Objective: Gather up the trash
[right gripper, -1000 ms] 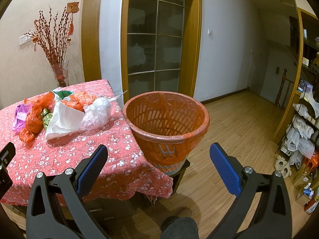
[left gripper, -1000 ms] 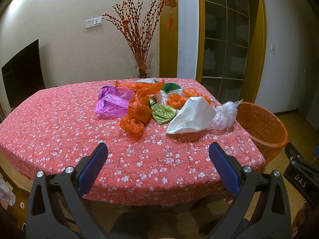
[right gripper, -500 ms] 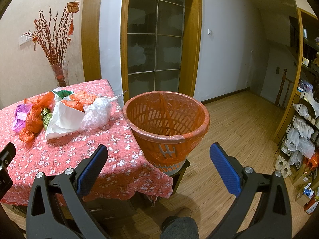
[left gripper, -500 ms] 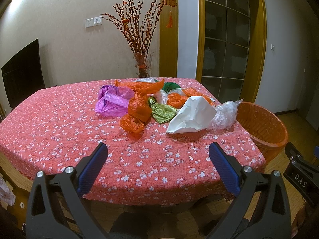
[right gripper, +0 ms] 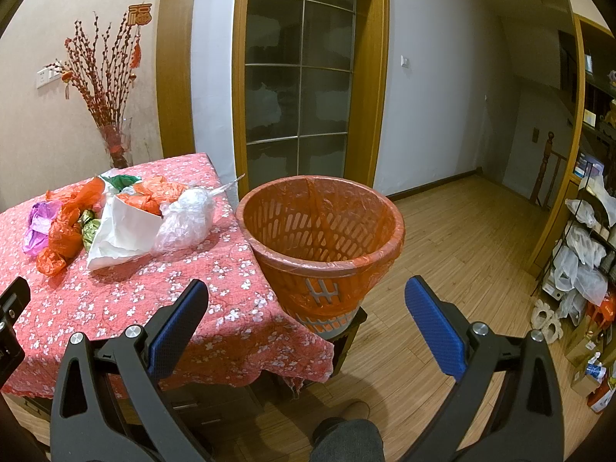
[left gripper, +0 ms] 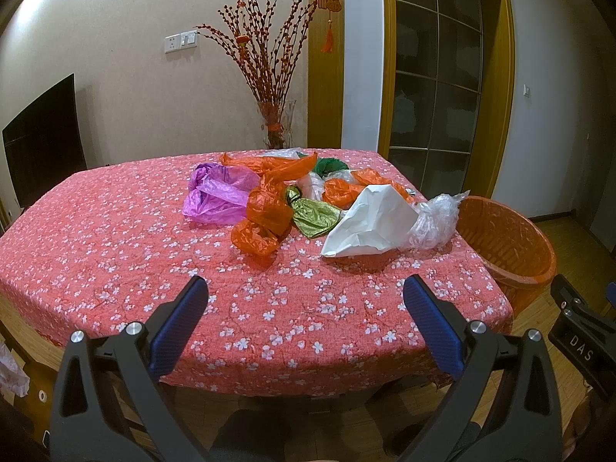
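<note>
A heap of crumpled trash lies on the far right part of the red floral table (left gripper: 115, 254): a purple bag (left gripper: 217, 194), orange bags (left gripper: 265, 215), a green-gold wrapper (left gripper: 313, 217), a white paper (left gripper: 371, 221) and a clear bag (left gripper: 435, 221). The heap also shows in the right wrist view (right gripper: 127, 223). An orange basket (right gripper: 323, 231) lined with an orange bag stands at the table's right edge. My left gripper (left gripper: 306, 310) is open and empty above the table's near edge. My right gripper (right gripper: 308, 312) is open and empty in front of the basket.
A vase of red branches (left gripper: 275, 123) stands behind the table by the wall. A dark screen (left gripper: 42, 138) is at the left. A glass door (right gripper: 300, 84) is behind the basket. Wooden floor (right gripper: 462, 231) spreads to the right, with a rack of bags (right gripper: 585, 254).
</note>
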